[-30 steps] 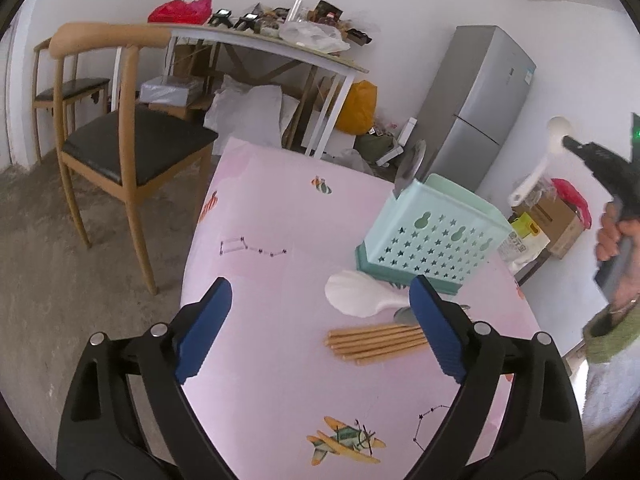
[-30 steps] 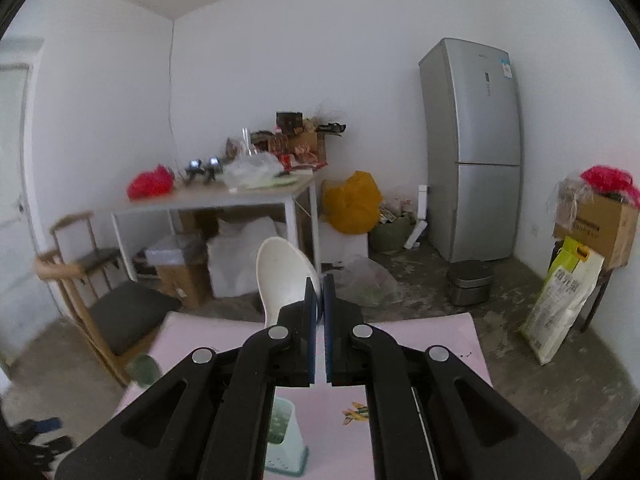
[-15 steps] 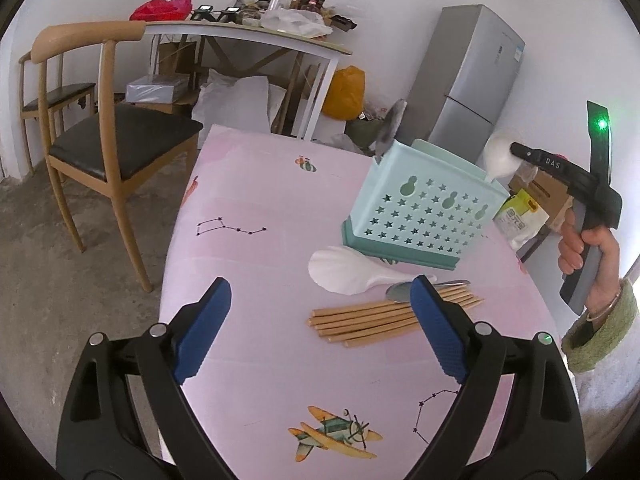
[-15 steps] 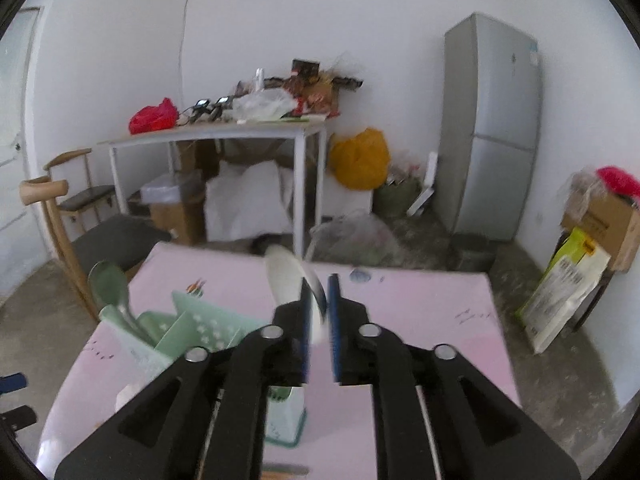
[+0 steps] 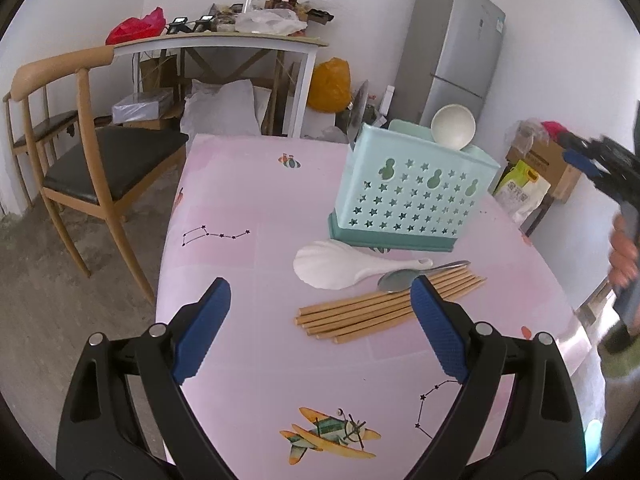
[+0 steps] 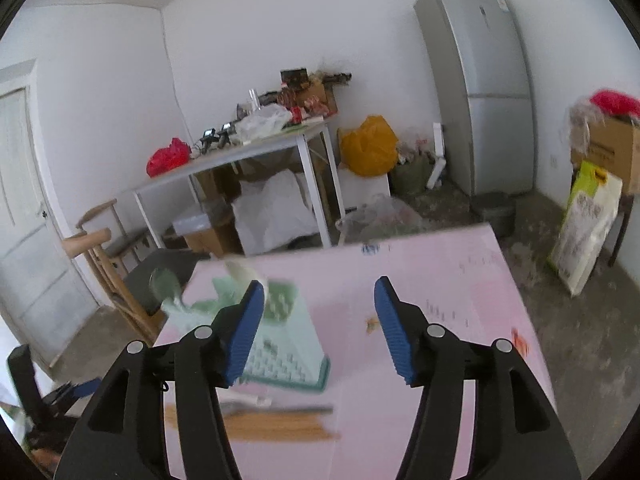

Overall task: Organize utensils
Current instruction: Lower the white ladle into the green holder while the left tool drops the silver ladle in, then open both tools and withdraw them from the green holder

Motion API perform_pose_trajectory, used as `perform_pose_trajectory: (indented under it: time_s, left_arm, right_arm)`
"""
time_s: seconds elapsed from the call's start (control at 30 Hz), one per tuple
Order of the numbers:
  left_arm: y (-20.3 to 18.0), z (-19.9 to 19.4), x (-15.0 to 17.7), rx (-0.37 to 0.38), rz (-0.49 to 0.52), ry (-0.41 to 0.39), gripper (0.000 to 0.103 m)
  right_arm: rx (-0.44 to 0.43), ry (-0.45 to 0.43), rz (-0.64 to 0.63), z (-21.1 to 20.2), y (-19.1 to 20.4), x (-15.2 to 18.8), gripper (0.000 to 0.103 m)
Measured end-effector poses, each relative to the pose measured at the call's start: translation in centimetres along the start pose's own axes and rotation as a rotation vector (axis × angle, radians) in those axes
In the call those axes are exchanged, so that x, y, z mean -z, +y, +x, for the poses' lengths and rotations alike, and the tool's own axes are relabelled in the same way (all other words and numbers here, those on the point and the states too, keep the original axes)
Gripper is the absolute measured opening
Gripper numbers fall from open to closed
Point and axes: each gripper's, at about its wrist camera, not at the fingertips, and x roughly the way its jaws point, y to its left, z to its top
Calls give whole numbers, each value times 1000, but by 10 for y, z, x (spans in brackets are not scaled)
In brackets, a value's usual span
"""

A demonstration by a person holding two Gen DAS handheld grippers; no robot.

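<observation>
A mint utensil basket (image 5: 412, 196) with star holes stands on the pink table (image 5: 248, 208). A white ladle (image 5: 454, 126) and a dark utensil (image 5: 358, 114) stand in it. In front of the basket lie a white rice paddle (image 5: 336, 266), a metal spoon (image 5: 404, 278) and several wooden chopsticks (image 5: 384, 308). My left gripper (image 5: 320, 328) hovers open just short of the chopsticks, holding nothing. My right gripper (image 6: 318, 324) is to the right of the basket (image 6: 280, 344), its jaws opening with nothing between them. In the left wrist view a person's hand holds the right gripper (image 5: 592, 164) at the right edge.
A wooden chair (image 5: 84, 148) stands left of the table. Behind are a cluttered white side table (image 5: 224, 42), a grey fridge (image 5: 456, 48), an orange bag (image 5: 330, 86), a cardboard box (image 6: 612, 152) and a yellow sack (image 6: 584, 228). The table's near part bears only prints.
My right gripper let go of the white ladle, which now stands in the basket, then opened, dropped lower and drew back to the right. My left gripper edged toward the chopsticks.
</observation>
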Motion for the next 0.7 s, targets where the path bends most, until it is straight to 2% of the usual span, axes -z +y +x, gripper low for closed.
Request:
perform_pose_trajectory:
  time_s: [0.1,0.27,0.37,0.57,0.7]
  left_arm:
    - [0,8,0,18,-11,34,91]
    - [1,13,0,133,-56,72,95]
    - [-1,15,0,141,-46,84,95]
    - [3,22,-3,154,-99,106,95]
    - [3,38,-7,168,-77,134,95]
  right_arm:
    - [-5,68,34,-3,-2,31,60]
    - [24,213,43,17,9,82,61]
    - [-5,282,65,31,15,107,61]
    - [-35,341,67,46,24,128,61]
    - [-52,353,72,50,28,128,61]
